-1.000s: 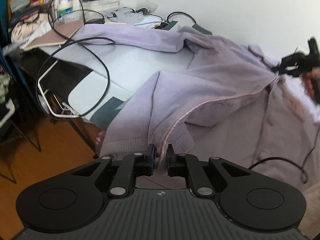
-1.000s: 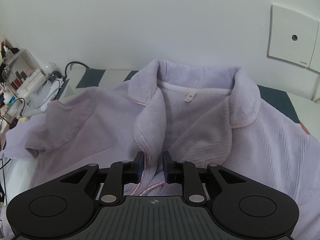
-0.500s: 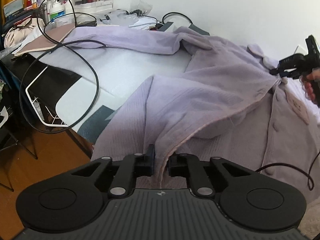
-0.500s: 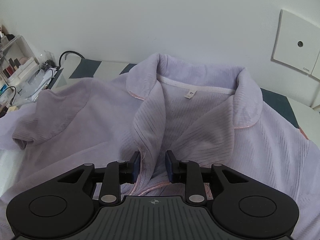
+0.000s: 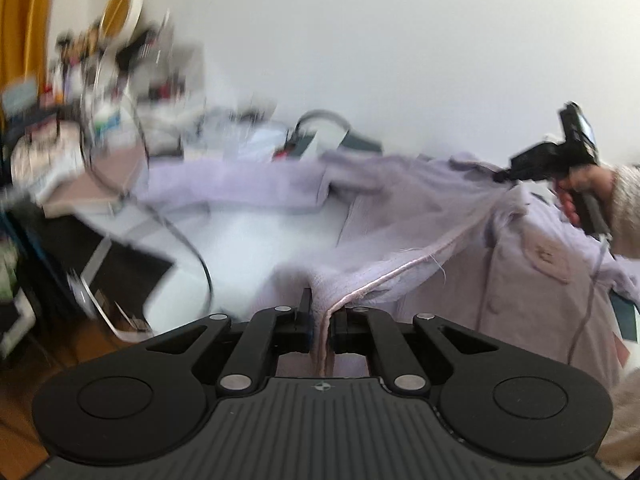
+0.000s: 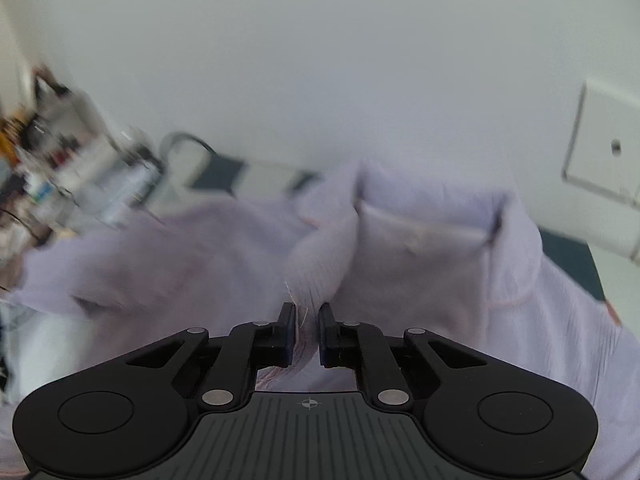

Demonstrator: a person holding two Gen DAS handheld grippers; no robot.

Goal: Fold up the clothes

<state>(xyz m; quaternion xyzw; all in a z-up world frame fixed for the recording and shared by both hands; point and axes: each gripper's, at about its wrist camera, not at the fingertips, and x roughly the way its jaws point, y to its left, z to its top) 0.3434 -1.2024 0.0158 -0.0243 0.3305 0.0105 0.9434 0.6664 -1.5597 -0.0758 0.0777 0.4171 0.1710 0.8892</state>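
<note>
Blurred desk clutter [image 5: 100,92] behind lilac pajama shirt [image 5: 400,200].

Both the left gripper [image 5: 320,320] and the right gripper [image 6: 307,330], its jaws closing, have risen, lifting the lilac shirt's [image 5: 420,216] piped front edge off the table.

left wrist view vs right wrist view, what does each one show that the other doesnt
Only the left wrist view shows the left gripper shut on the shirt's pink-piped front edge, the person's hand holding the right gripper, a black cable and wood floor.

Only the right wrist view shows the collar standing open and a white wall plate; here the right gripper's jaws are closing with fabric between them.

Both show the lilac shirt, the white wall and a blurred cluttered shelf.
</note>
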